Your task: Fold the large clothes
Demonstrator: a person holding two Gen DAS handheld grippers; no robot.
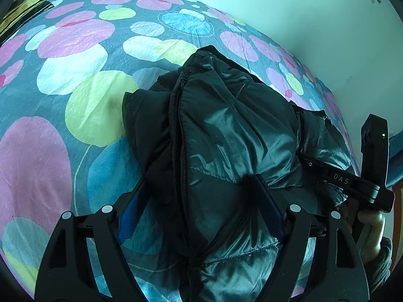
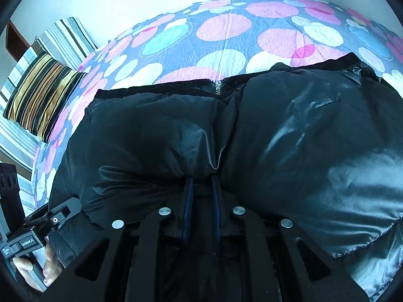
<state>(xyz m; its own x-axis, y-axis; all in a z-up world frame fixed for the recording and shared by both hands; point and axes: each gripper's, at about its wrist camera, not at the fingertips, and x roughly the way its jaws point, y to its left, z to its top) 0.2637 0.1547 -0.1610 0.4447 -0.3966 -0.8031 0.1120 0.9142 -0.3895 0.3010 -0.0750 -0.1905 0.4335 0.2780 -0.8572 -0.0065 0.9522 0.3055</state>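
A shiny black puffer jacket [image 1: 226, 130] lies bunched on the bed; its zipper runs down the middle of the left wrist view. My left gripper [image 1: 199, 186] is open, its fingers wide apart on either side of the jacket's near fold, and the fabric bulges between them. In the right wrist view the jacket [image 2: 289, 130] fills the lower frame. My right gripper [image 2: 202, 181] is shut on a fold of the jacket, its blue pads close together with fabric pinched between them. The right gripper also shows at the right of the left wrist view [image 1: 352, 176].
The bed [image 1: 75, 63] has a grey sheet with pink, blue, yellow and white circles. A striped yellow and black cushion [image 2: 42, 98] and striped pillows lie at the head of the bed. A pale wall [image 1: 302, 12] runs along the far side.
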